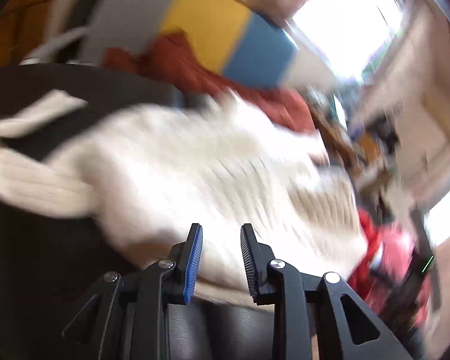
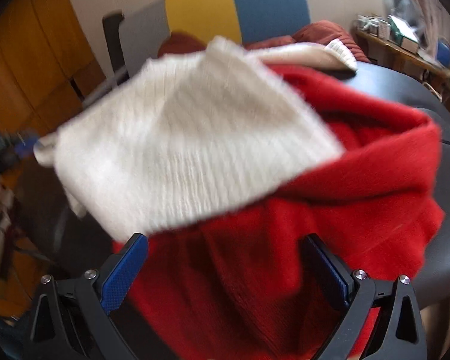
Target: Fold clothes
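Left gripper [image 1: 221,241] has its jaws pulled in fairly close, just a narrow gap between the ribbed pads, and nothing sits between the tips. It's tilted a fair bit, view's all motion blur. Right gripper [image 2: 226,258] is spread wide, blue pads [image 2: 124,273] facing each other well apart, nothing clamped between them either.

A cream ribbed knit garment [image 2: 183,150] lies spread on a dark rounded table top [image 2: 405,90], one corner draped over a bright red fuzzy knit garment [image 2: 360,186]. The red one lies crumpled in loose folds at the table's near edge, partly under the cream piece. In the left wrist view the cream knit [image 1: 195,165] is motion-blurred, with a ribbed sleeve [image 1: 30,180] stretched out to one side.
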A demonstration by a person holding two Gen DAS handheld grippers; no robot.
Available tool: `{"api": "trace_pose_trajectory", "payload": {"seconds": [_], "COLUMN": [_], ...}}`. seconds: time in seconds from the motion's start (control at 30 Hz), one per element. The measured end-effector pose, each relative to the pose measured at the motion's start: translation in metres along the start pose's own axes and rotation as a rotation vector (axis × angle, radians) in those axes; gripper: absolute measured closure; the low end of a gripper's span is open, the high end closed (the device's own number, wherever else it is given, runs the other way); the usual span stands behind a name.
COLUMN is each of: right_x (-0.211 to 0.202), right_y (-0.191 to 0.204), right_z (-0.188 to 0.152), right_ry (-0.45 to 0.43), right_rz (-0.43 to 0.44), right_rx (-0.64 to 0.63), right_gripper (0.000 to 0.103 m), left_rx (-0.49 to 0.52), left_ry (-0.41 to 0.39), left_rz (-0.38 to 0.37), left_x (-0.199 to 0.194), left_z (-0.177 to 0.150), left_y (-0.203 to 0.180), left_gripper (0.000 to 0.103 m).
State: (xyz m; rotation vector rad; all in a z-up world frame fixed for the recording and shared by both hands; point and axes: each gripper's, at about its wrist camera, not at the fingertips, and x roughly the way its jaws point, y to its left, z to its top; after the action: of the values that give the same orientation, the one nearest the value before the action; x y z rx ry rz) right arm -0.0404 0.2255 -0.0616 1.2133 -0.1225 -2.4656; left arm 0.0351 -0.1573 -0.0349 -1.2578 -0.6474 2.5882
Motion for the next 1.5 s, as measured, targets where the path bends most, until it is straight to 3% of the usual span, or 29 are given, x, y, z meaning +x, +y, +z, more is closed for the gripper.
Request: {"api": "trace_pose_trajectory", "payload": {"seconds": [0.1,0.17,0.23,0.33,0.43,0.5,0.6,0.7,1.03,1.17,1.4,1.5], "right_x": [-0.033,-0.041,-0.036,-0.006,0.046,0.083,0.125,0.148,0.117,0.101,0.06,0.038], "right_y": [-0.019,-0.035,-0.046,-0.067,-0.078,-0.075,-0.055,-0.051,-0.174,-0.221,-0.297,-0.336], "right_z": [0.024,0.047,0.072,0.107,0.134,0.141,0.136,0.128,0.132,0.133,0.124,0.116], "right_ry": [-0.119,-0.173,-0.193,-0.146,-0.03,0.065,0.164,0.186,0.115,0.101,0.101,0.103], "right_rz": [0.067,0.044,-0.106,-0.349,-0.447,-0.422,-0.306,-0.306,-0.553,-0.719,-1.002,-1.051], "right_rx": [0.083,0.136,0.122,0.078,-0.003,-0.066,-0.177,-0.252,0.001,0.062,0.291,0.489], "right_gripper": [0.0,0.0,0.0,0.0,0.0,0.0,0.0,0.0,0.001,0.001,0.001,0.001], "left_rx": [0.045,0.064,0.089,0.131,0.139,0.149,0.18,0.187,0.174,0.176,0.117,0.023], "left_ry": [0.068,0.077,0.075,0.09,0.107,0.114,0.128,0.152,0.207,0.205,0.196,0.102], "left_rz": [-0.026,-0.023,-0.009,0.013,0.011,0.011,0.087,0.136,0.171,0.238,0.196,0.136], "left_x": [0.036,0.046,0.052,0.06,0.067,0.069,0.07,0.07,0.07,0.071,0.064,0.031], "left_z": [-0.009,-0.011,-0.011,-0.011,-0.009,-0.008,-0.009,-0.007,0.008,0.015,0.021,0.023], "left_y": [-0.022,-0.029,-0.034,-0.036,-0.03,-0.028,-0.027,-0.021,-0.009,-0.002,0.007,0.025], "left_gripper": [0.077,0.074,0.072,0.071,0.071,0.071,0.07,0.07,0.071,0.082,0.087,0.079]}}
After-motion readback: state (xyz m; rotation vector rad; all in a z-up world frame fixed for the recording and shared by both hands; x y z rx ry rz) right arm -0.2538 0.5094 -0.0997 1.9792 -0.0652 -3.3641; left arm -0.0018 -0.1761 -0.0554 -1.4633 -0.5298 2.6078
